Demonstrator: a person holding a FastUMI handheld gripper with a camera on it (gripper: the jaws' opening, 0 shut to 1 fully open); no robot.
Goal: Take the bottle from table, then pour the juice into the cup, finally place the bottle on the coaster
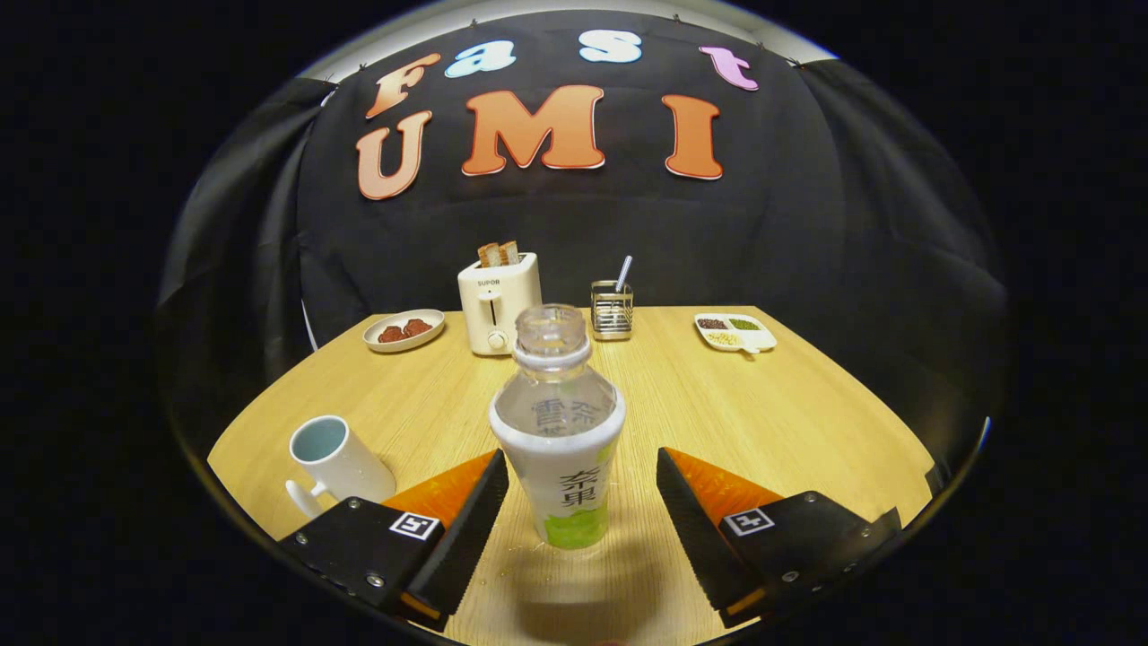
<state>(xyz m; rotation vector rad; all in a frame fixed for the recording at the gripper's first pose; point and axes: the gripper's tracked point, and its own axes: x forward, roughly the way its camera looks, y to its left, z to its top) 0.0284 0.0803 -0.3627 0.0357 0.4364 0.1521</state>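
The gripper is open, its two fingers spread wide on either side of the bottle with a clear gap between each finger and the bottle's wall. Neither finger presses on it.

The bottle stands upright on the wooden surface, directly between the fingers. It is uncapped, clear in its upper part, with a white and green label sleeve around the lower body. Whether it holds liquid cannot be told.

A white cup with a handle stands to the left of the left finger, just beside it, mouth up, its inside pale blue.

Beyond the fingers, at the far side of the surface: a cream toaster with two slices of toast standing in its slots, directly behind the bottle and slightly left; a small oval plate with brown food pieces further left; a wire holder with a utensil handle standing in it, just right of the toaster; a divided white dish with small portions in its compartments, far right.
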